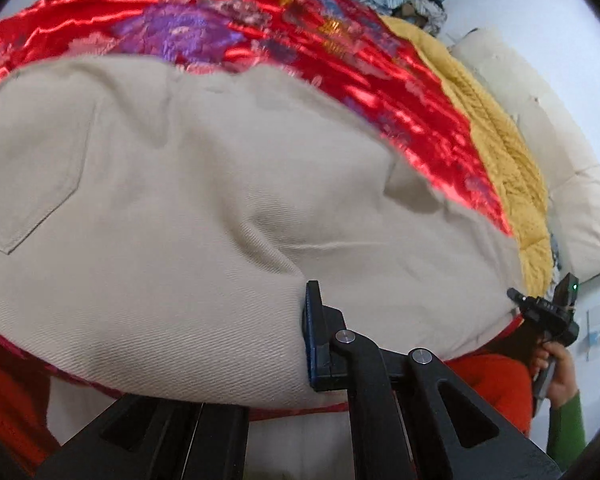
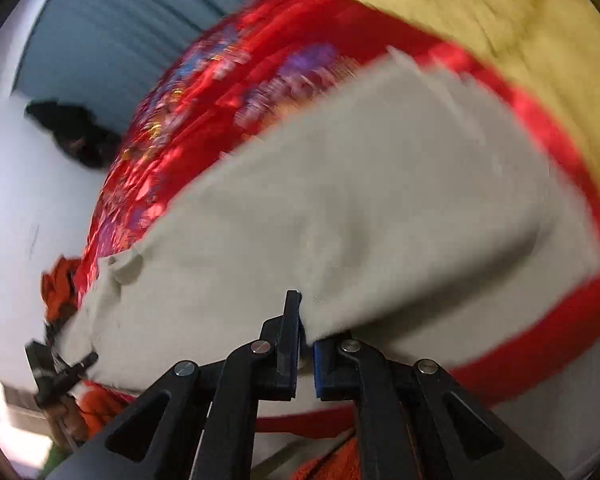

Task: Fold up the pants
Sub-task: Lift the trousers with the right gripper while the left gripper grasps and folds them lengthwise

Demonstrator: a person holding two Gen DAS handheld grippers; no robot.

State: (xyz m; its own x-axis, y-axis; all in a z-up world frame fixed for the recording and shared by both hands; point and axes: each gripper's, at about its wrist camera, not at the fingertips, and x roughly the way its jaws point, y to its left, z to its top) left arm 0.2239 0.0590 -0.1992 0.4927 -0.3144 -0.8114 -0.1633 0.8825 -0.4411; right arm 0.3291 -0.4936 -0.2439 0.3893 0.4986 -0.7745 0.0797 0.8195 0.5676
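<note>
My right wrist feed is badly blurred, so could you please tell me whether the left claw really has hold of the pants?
Observer: In the left wrist view the left claw looks shut on the pants: one blue-padded finger presses against the cloth, which hides the other finger.
Operator: Thank you. Which part of the pants lies near it?
Observer: A back pocket lies flat, off to that claw's left.
Operator: And how does my own claw look from there?
Observer: The right claw meets the right-hand edge of the pants, close to the yellow blanket.
</note>
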